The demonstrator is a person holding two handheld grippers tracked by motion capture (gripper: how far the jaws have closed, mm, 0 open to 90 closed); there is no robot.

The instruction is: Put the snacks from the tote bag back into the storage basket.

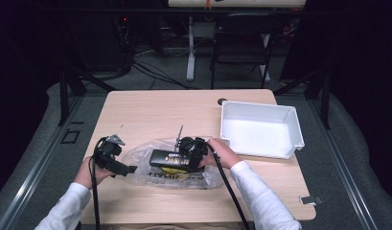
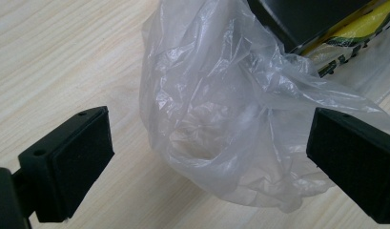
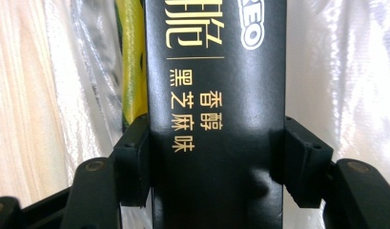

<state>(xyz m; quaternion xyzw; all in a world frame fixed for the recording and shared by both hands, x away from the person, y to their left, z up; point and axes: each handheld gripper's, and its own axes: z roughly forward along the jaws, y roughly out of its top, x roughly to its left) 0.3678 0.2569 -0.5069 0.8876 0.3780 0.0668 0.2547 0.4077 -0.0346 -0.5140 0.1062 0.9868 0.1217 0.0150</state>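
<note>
hidden or cut off: the black box [image 3: 216, 114] runs out past the top and bottom edges of the right gripper view, so neither end shows there; in the left gripper view a corner of it sits at the top edge, beyond the jaws; a yellow packet [image 3: 131, 62] peeks out beside the box, mostly covered.
hard to make out: in the high view the right gripper [image 1: 192, 154] covers the box end it holds; the printing on the bag under the box is too small to read.
left gripper [image 1: 118, 165]: jaws wide apart, pads bare; the crumpled end of the clear plastic bag [image 2: 216, 124] lies between them and a little ahead, touching neither pad as far as can be seen.
right gripper: jaws pressed against both long sides of the black box, gripping it; a dent shows in the box face near one jaw.
black box, place: between the right jaws, lying over the plastic bag on the bench [image 1: 150, 110].
black box, long axis: runs straight ahead along the right jaws, away from the camera; in the high view it points toward the left gripper.
white tray [image 1: 260, 129]: behind the right gripper, apart from both jaws.
count: one black box, one plastic bag, one yellow packet, one white tray, two grippers.
</note>
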